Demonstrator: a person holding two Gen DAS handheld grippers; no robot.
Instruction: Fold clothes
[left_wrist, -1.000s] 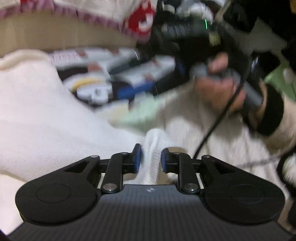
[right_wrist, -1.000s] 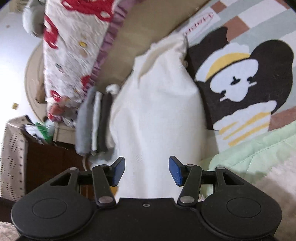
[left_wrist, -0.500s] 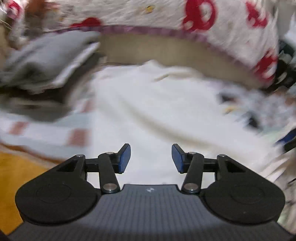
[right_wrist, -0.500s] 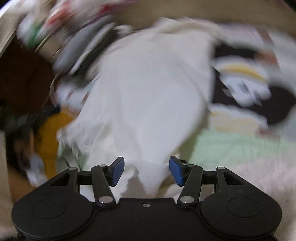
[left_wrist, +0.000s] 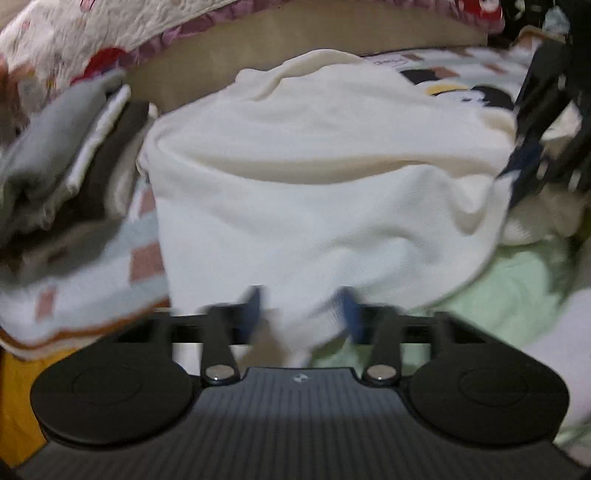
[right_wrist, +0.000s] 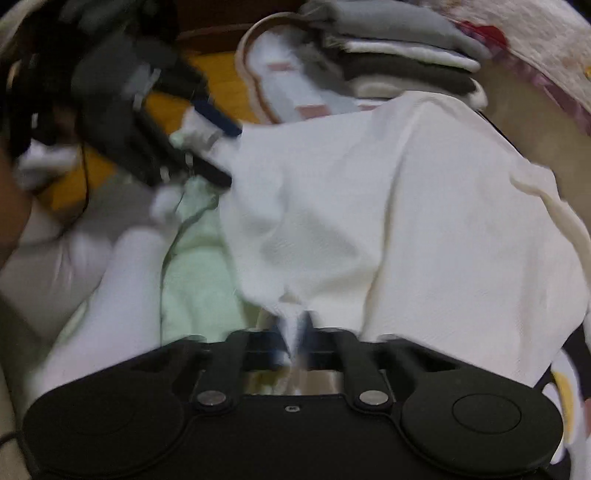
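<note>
While R gripper (right_wrist: 293, 332) pinches cream garment (right_wrist: 406, 206), L (left_wrist: 301, 314) open.

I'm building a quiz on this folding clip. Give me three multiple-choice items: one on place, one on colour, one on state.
1. Where does the stack of folded grey and white clothes lie in the left wrist view?
A. left of the cream knitted garment
B. right of it
C. on it

2. The quilted blanket beside the garment is:
A. red
B. pale green
C. navy

3. The right hand-held gripper is:
A. wide open, holding nothing
B. shut on the garment
C. out of view

Answers: 1 A, the stack sits at the garment's left edge. 2 B, mint fabric shows. 3 B, cloth is pinched between its fingertips.
</note>
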